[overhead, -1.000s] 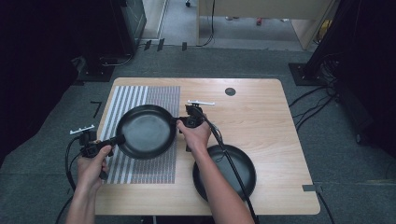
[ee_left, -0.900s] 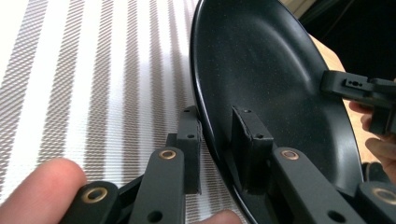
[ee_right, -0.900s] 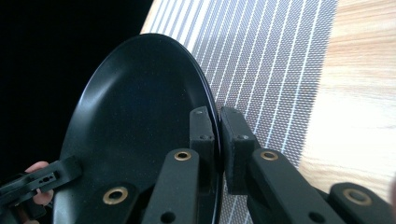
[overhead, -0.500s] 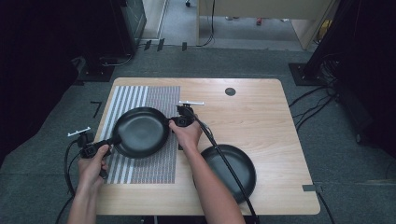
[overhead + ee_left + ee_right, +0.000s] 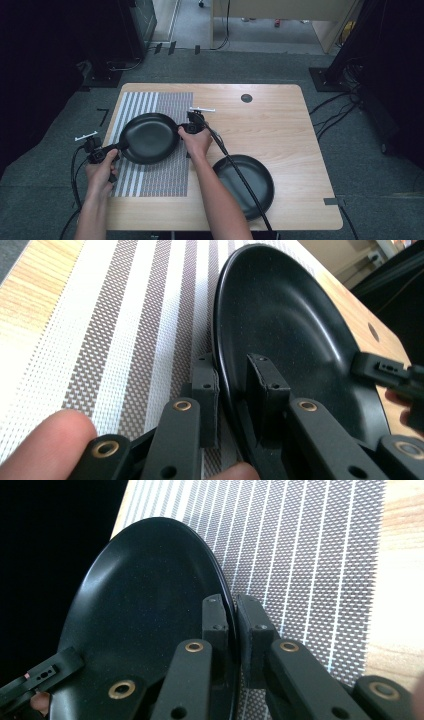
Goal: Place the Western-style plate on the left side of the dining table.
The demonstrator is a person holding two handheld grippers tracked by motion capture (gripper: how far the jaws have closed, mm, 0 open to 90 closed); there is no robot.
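Round black non-stick frying pan (image 5: 149, 137) sits over the striped woven placemat (image 5: 165, 175) at the left part of the wooden table (image 5: 270, 120), carried between both my hands. My left hand-held gripper (image 5: 232, 390) is clamped shut on the near-left rim beside the handle. My right hand-held gripper (image 5: 234, 617) is pinched shut on the opposite rim.

Key relation: the pan's long axis, handle to far rim, runs left–right between the two grips, pan bridging them, so both must lower together. From the high view I cannot tell if its base touches the mat.

Versus a second ago: the pan has shifted left and down toward the mat. A second black frying pan (image 5: 247, 182) lies near the table's front edge, right of my right forearm.
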